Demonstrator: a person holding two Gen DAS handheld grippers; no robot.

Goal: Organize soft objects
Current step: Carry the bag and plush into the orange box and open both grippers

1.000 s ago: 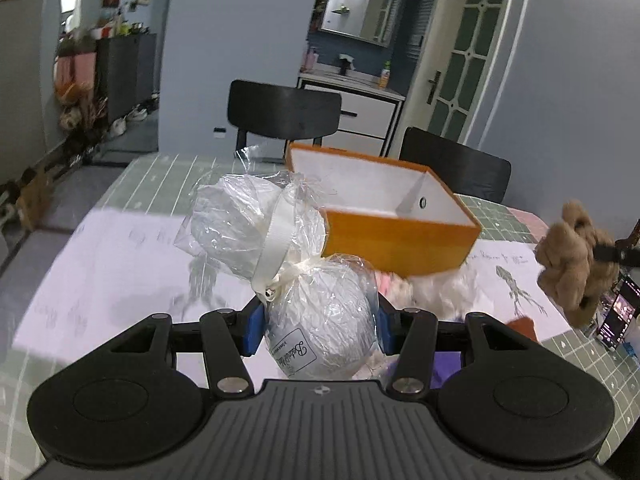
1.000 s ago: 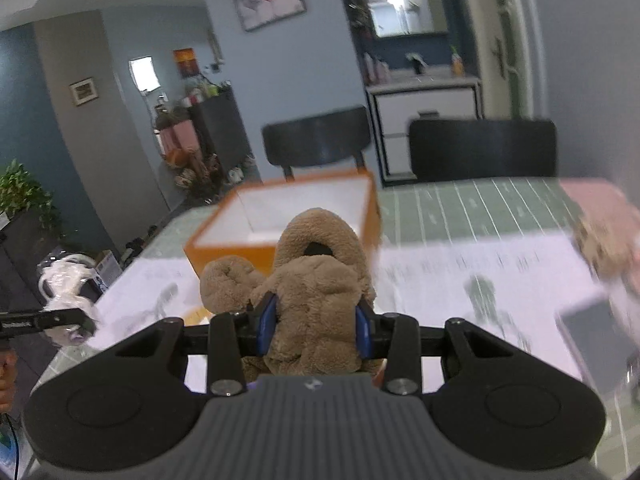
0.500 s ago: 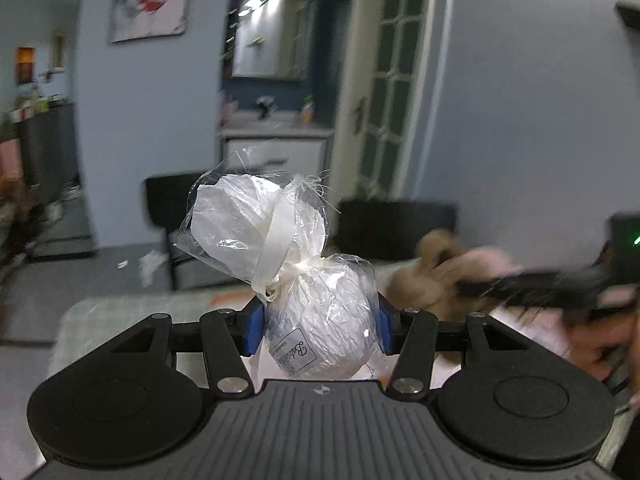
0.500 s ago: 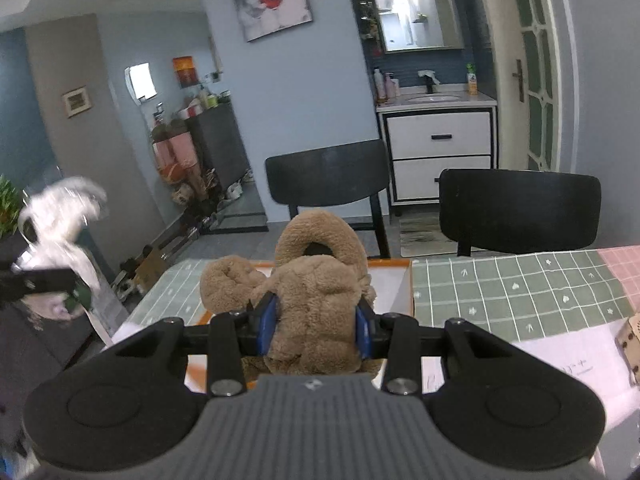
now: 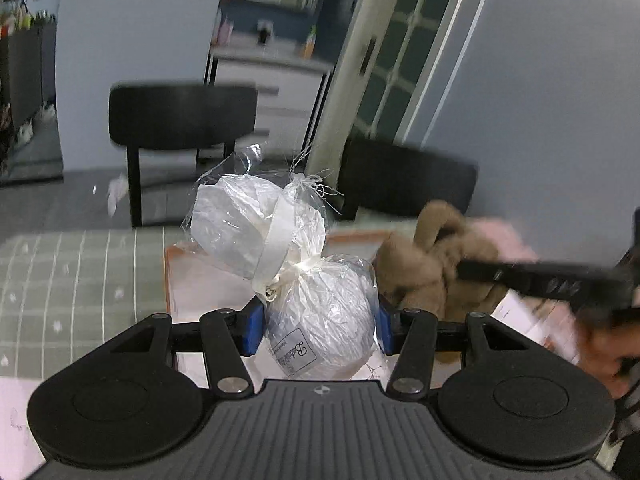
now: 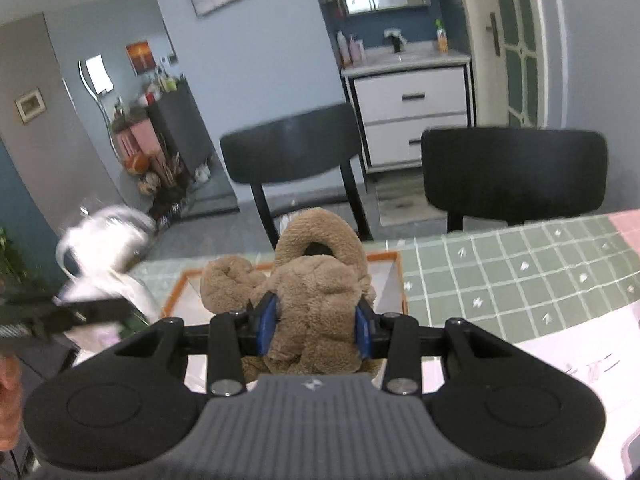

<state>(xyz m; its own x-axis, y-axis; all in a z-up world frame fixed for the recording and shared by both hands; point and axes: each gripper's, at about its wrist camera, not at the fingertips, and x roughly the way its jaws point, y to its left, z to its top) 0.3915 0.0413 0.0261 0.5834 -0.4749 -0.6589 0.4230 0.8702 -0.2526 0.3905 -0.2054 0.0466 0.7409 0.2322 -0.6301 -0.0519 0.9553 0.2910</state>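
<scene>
Crinkly clear plastic, tied with a white ribbon around two white balls, makes up the bundle (image 5: 304, 280) that is clamped at its lower ball between the blue fingers (image 5: 253, 330) of the left gripper (image 5: 318, 330). It is held above the orange-rimmed box (image 6: 394, 276), which is set on the green checked table (image 6: 520, 280) near its far edge. A brown plush toy (image 6: 320, 300) is squeezed between the fingers of the right gripper (image 6: 316, 330), also over the box, just beside the bundle. Two black chairs (image 6: 516, 172) are seen beyond the far edge
</scene>
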